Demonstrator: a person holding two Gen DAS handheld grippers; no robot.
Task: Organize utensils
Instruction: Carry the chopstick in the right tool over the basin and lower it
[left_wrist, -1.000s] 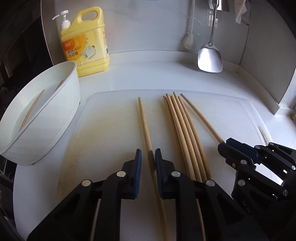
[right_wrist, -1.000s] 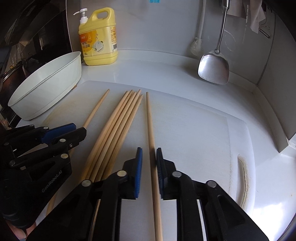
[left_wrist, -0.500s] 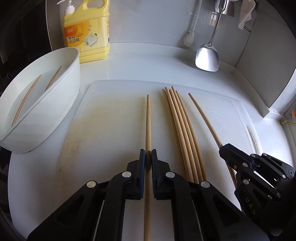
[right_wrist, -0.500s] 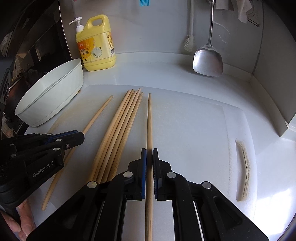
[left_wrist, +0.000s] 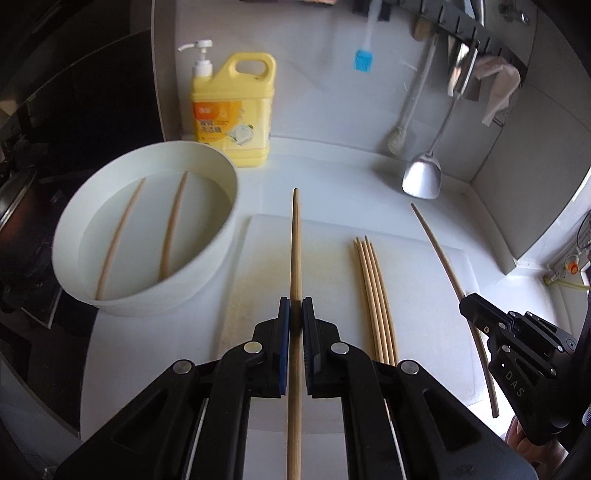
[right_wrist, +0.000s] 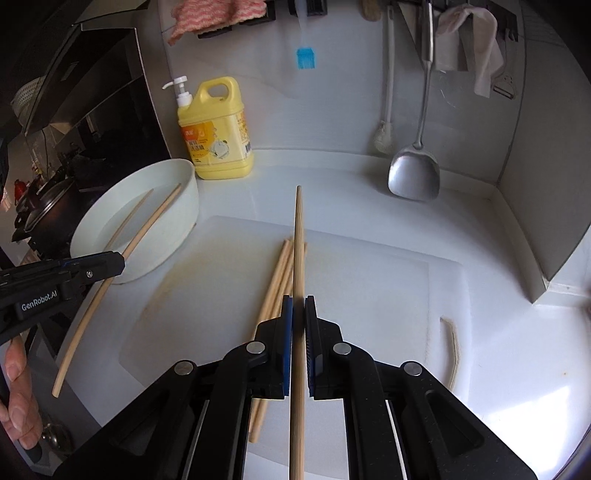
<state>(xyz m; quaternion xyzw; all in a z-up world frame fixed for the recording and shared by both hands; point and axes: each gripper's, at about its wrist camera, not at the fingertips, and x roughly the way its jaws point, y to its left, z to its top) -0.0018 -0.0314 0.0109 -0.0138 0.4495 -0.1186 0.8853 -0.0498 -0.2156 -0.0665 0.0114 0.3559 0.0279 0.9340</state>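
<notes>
Left wrist view: left gripper (left_wrist: 295, 314) clamped tight on one chopstick (left_wrist: 296, 251), lifted clear of the cutting board (left_wrist: 258, 266), near end cut off by the frame edge. Four more chopsticks (left_wrist: 373, 295) lying bunched on the board, lower ends hidden behind the gripper body. Two chopsticks (left_wrist: 147, 232) resting in the white bowl (left_wrist: 155, 302) just beside the board. Right wrist view: right gripper (right_wrist: 298, 314) closed on another chopstick (right_wrist: 298, 240), raised over the bunch and partly covering it. Soap bottle (right_wrist: 216, 136) and hanging spatula (right_wrist: 413, 173) behind; hand (right_wrist: 20, 391) mostly cropped, probably gripping the left handle.
</notes>
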